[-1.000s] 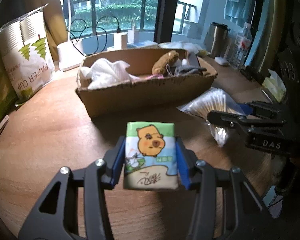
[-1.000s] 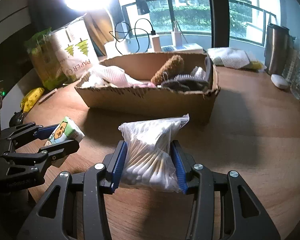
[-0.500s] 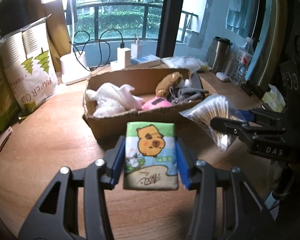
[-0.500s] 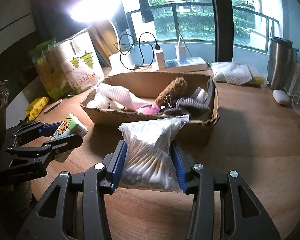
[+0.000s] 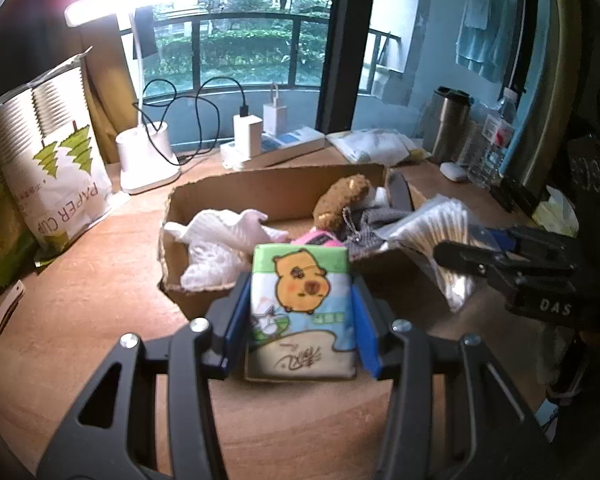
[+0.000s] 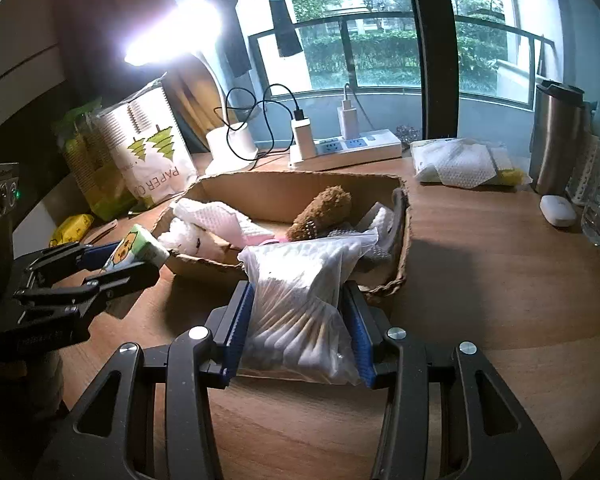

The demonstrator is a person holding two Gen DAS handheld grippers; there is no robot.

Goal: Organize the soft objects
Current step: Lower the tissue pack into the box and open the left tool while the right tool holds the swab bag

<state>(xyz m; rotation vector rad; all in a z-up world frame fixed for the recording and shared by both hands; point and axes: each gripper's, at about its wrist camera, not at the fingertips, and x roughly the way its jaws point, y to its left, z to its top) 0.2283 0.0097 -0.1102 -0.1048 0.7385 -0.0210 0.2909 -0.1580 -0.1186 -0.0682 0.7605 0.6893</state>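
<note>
Tissue pack (image 5: pixel 300 304) sits clamped between the closed-in pads of the left gripper (image 5: pixel 298 324), upright, its long axis pointing to the box (image 5: pixel 276 192) straight ahead and a little lower.

In the right view, the right gripper (image 6: pixel 298 328) pinches the swab bag (image 6: pixel 300 300), whose top overlaps the near box rim; this hand looks nearer.

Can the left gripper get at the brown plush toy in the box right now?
Probably not. The left gripper is shut on the tissue pack, so its fingers are full. The way to the plush toy in the cardboard box looks open from above once the pack is dropped.
</note>
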